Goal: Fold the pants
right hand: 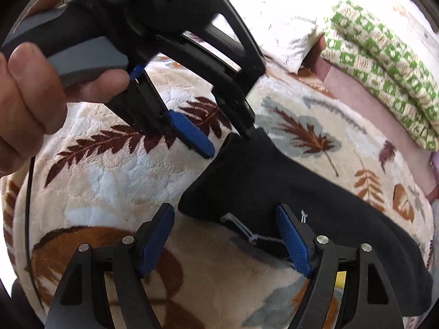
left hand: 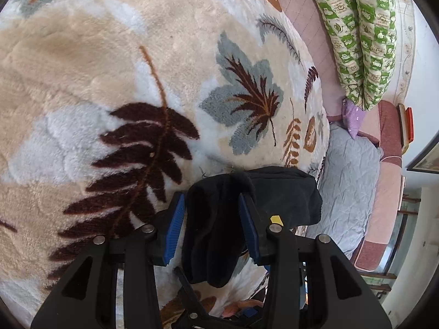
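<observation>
Left wrist: pants (left hand: 219, 219) between jaws.

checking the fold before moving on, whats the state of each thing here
pants: folded over, lying on the blanket
left tool: open, pants corner between its fingers, seemingly not pinched
right tool: open wide, at the pants' edge, holding nothing
blanket: spread out under the pants
green quilt: bunched up along the bed's far side

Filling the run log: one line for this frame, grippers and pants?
pants: black, bunched on blanket | left gripper: fingers open, pants fold between, no squeeze | right gripper: open, at drawstring edge
</observation>
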The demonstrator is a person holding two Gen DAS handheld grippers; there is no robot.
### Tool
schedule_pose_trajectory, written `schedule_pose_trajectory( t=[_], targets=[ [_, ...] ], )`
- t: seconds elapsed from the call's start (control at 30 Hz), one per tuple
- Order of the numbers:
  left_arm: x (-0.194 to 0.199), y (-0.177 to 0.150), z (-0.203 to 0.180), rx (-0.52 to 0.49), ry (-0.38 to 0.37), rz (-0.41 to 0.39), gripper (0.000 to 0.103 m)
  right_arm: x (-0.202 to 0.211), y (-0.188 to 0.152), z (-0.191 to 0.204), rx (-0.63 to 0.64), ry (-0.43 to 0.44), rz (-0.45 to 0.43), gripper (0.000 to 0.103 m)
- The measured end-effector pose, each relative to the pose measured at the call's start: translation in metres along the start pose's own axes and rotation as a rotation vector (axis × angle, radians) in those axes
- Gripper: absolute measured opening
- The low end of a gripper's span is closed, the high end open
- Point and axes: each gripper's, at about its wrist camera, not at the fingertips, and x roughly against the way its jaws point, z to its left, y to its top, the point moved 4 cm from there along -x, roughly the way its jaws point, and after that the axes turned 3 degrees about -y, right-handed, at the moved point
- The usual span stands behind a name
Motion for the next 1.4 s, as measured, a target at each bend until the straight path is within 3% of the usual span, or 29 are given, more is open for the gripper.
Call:
schedule_pose_trajectory(
  t=[0.1,0.17,0.2,0.27,0.43,0.6,0.73,1.0,1.17,1.27,1.4],
  targets=[
    [-0.005,0.004,-0.003,0.003,0.000,0.004,0.036,-0.005,0.002,-0.003,-0.010,-0.002,-0.013,0.066],
    [-0.006,0.004,-0.007,-0.013,0.002,-0.007,0.031,-0.009,0.000,-0.008,-0.045,0.004,0.000,0.025],
    [-0.007,0.004,-0.008,-0.012,-0.012,-0.018,0.019,-0.010,-0.002,-0.013,-0.064,0.008,0.003,0.020],
    [-0.007,0.002,-0.010,0.012,-0.074,-0.030,0.018,-0.006,-0.004,-0.023,-0.112,0.031,-0.019,0.015],
    [0.004,-0.012,-0.032,0.010,-0.177,-0.084,0.018,0.016,-0.005,-0.046,-0.236,0.101,-0.082,0.015],
    [0.004,-0.022,-0.073,-0.029,-0.179,-0.093,0.018,0.040,-0.011,-0.083,-0.398,0.179,-0.126,0.015],
    [-0.015,-0.028,-0.117,-0.069,-0.166,-0.078,0.018,0.057,-0.020,-0.112,-0.476,0.190,-0.153,0.015],
    [-0.100,-0.037,-0.192,-0.168,-0.031,-0.014,0.018,0.071,-0.066,-0.197,-0.685,0.219,-0.185,0.015],
    [-0.155,-0.034,-0.200,-0.191,0.114,0.021,0.018,0.055,-0.108,-0.235,-0.825,0.257,-0.155,0.015],
    [-0.178,-0.031,-0.195,-0.196,0.206,0.043,0.018,0.036,-0.129,-0.250,-0.881,0.272,-0.114,0.025],
    [-0.166,-0.034,-0.201,-0.223,0.189,0.063,0.018,0.029,-0.154,-0.266,-0.960,0.322,-0.105,0.034]
  ],
)
